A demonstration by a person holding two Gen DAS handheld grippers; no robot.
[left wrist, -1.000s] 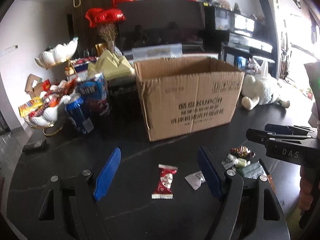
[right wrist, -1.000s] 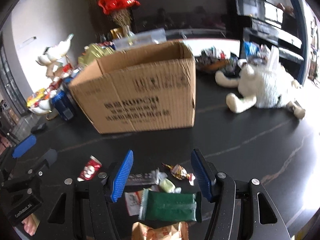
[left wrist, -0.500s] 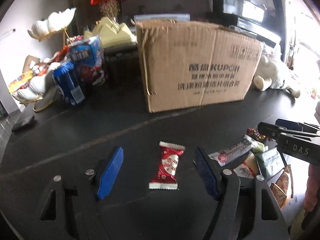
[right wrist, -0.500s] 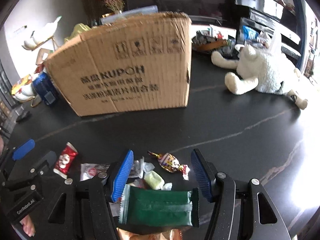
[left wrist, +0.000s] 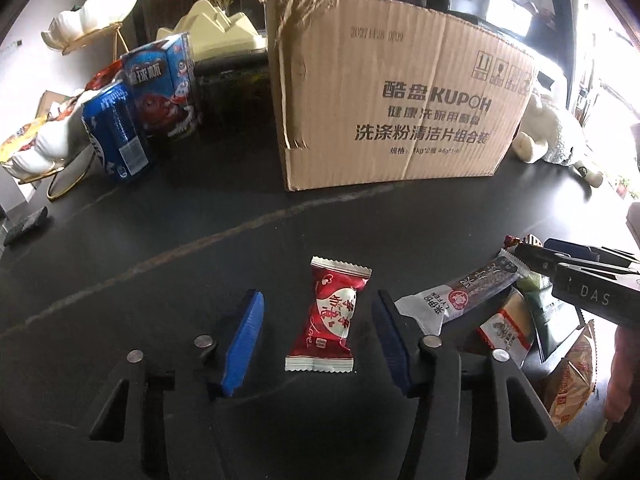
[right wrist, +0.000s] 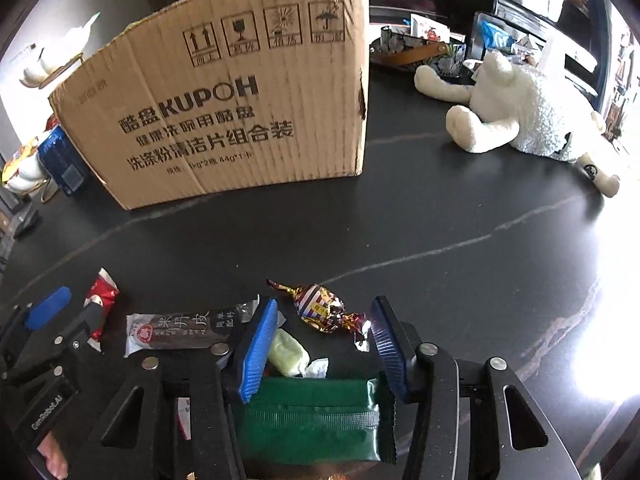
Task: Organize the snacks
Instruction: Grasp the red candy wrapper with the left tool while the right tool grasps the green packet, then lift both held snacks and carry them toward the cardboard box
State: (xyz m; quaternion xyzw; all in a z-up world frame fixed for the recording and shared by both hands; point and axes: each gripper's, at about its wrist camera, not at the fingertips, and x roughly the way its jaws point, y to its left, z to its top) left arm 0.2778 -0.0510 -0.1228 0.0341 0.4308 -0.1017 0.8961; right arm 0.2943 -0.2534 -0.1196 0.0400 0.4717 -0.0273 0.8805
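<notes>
A red candy packet [left wrist: 330,316] lies on the black table between the open blue fingers of my left gripper [left wrist: 318,320]; nothing is gripped. It shows at the left in the right wrist view [right wrist: 100,300]. My right gripper [right wrist: 324,328] is open, low over a snack pile: a gold twist-wrapped candy [right wrist: 320,308], a pale green candy [right wrist: 288,356], a green packet [right wrist: 308,420] and a long dark bar [right wrist: 184,330]. The brown cardboard box [left wrist: 396,100] stands behind, also seen in the right wrist view [right wrist: 224,108].
Blue snack cartons [left wrist: 160,88], a blue can [left wrist: 114,136] and a white shell-shaped dish [left wrist: 44,144] crowd the left of the box. A white plush toy [right wrist: 528,120] lies on the right. More packets [left wrist: 568,380] lie at the table's front right.
Both grippers have moved down and forward toward the table. The red packet now lies between my left fingers, and the right fingers straddle the gold candy. Both stayed open.
</notes>
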